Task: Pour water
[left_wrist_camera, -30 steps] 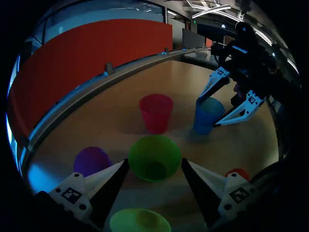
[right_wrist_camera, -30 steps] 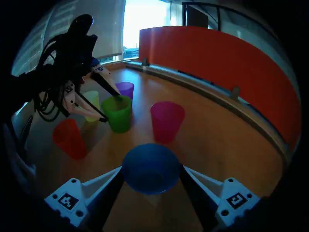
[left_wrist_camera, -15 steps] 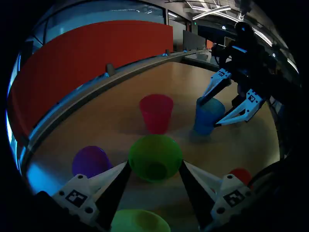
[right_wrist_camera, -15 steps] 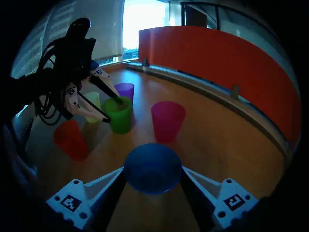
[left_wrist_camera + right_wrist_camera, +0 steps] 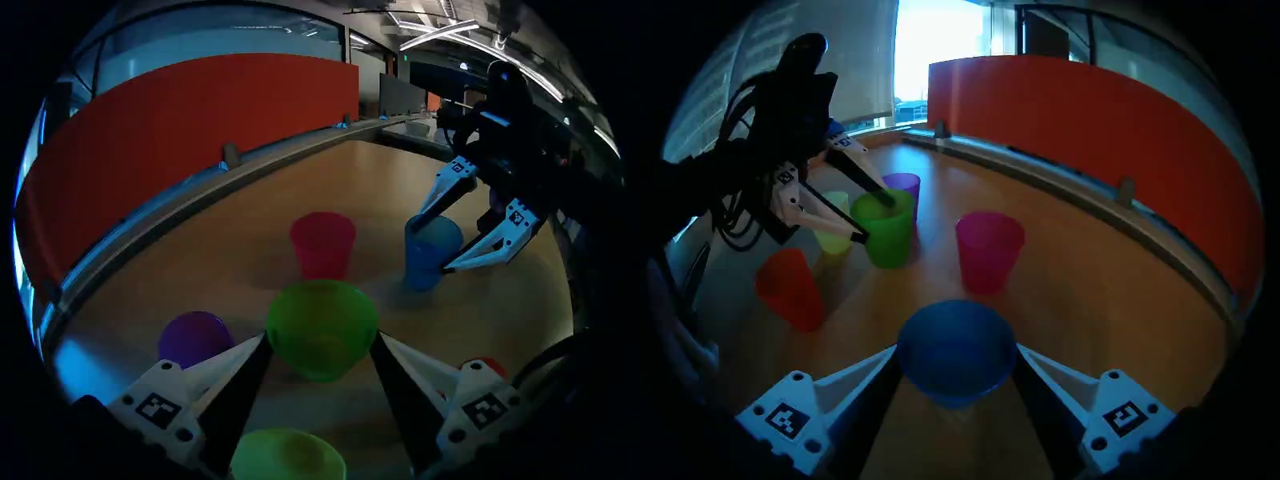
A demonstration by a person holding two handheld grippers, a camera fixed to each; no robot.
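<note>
Green cup (image 5: 322, 326) and blue cup (image 5: 957, 352) held at the wooden table (image 5: 232, 240).
Left gripper (image 5: 318, 338) pinched the green one, right gripper (image 5: 956, 350) the blue; pink cup (image 5: 322, 244) stood mid-table between.

Middle cup (image 5: 322, 244) stands behind left-held cup (image 5: 322, 326), left of right-held cup (image 5: 430, 252)

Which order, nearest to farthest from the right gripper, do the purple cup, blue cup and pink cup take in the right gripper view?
1. Blue cup: between the fingers of the right gripper, bottom centre.
2. Pink cup: ahead on the table, slightly right.
3. Purple cup: farthest back, left of centre, behind the green cup.
</note>
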